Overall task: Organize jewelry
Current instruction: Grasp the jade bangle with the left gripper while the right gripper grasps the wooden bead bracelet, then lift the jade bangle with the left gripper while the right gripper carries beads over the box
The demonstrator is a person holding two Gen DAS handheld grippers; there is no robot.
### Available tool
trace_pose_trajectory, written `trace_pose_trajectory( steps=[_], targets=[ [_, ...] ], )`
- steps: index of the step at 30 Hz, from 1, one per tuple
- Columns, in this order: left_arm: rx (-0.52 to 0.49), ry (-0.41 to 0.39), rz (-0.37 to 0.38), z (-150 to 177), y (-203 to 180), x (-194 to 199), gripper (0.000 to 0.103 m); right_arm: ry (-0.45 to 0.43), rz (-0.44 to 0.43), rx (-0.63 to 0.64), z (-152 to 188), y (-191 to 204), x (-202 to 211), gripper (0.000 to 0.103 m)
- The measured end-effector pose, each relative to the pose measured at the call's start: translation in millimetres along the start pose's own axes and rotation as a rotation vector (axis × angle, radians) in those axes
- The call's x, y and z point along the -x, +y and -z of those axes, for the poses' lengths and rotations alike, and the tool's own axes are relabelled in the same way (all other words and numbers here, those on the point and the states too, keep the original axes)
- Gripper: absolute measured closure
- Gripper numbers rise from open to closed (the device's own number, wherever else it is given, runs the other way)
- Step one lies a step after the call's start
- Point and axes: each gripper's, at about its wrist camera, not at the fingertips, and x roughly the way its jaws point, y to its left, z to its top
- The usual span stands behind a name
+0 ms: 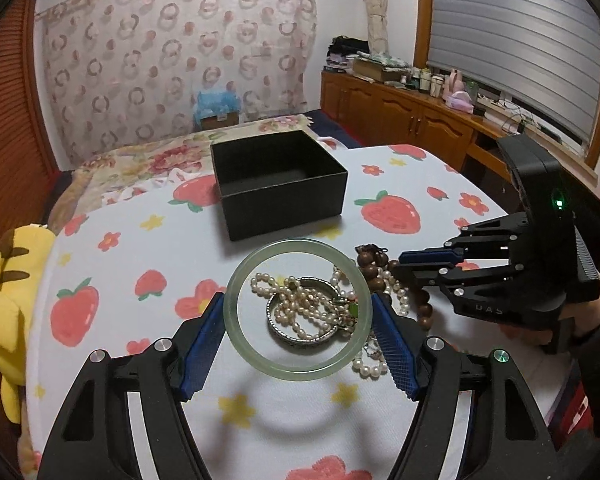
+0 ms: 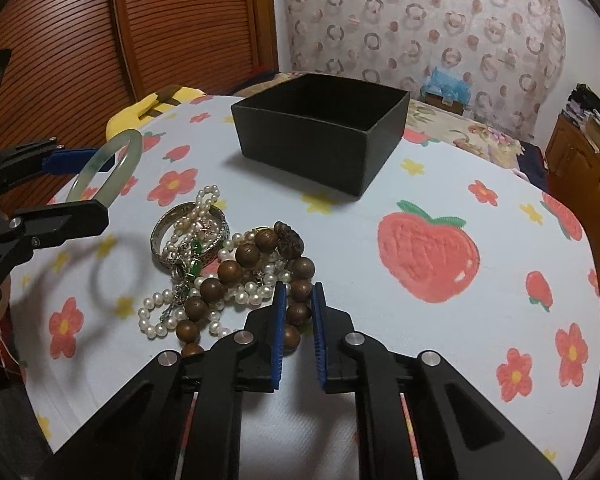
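**Jade bangle lifted, box not yet filled**

A pale green translucent jade bangle (image 1: pixel 298 310) is clamped across its width between the blue pads of the left gripper (image 1: pixel 298 336) and is held raised above the strawberry-print tablecloth (image 1: pixel 380 184), its shadow cast below. The open black cardboard box (image 1: pixel 280 184) stands farther back on the cloth, and no jewelry can be seen in it. The right gripper (image 2: pixel 299 300) is set low over the brown wooden bead bracelet (image 2: pixel 252 264), its jaws narrowly apart around one bead but apparently not yet closed. An engraved silver bangle (image 2: pixel 190 236) and a white pearl strand (image 2: pixel 204 296) lie tangled beside the beads. The step in hand is judged to be the bangle's transfer; next it must be carried forward over the box rim and released.
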Motion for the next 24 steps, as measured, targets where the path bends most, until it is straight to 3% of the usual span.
trace_pose_trajectory(
  steps=[13, 24],
  targets=[
    [0.02, -0.013, -0.009, -1.7, 6.8, 0.5, 0.034, -0.158, 0.023, 0.053, -28.8, 15.1, 56.6, 0.089],
    [0.035, -0.034, -0.019, -5.4, 11.5, 4.7, 0.034, -0.204, 0.046, 0.101, -54.2, 20.8, 77.3, 0.089]
  ],
)
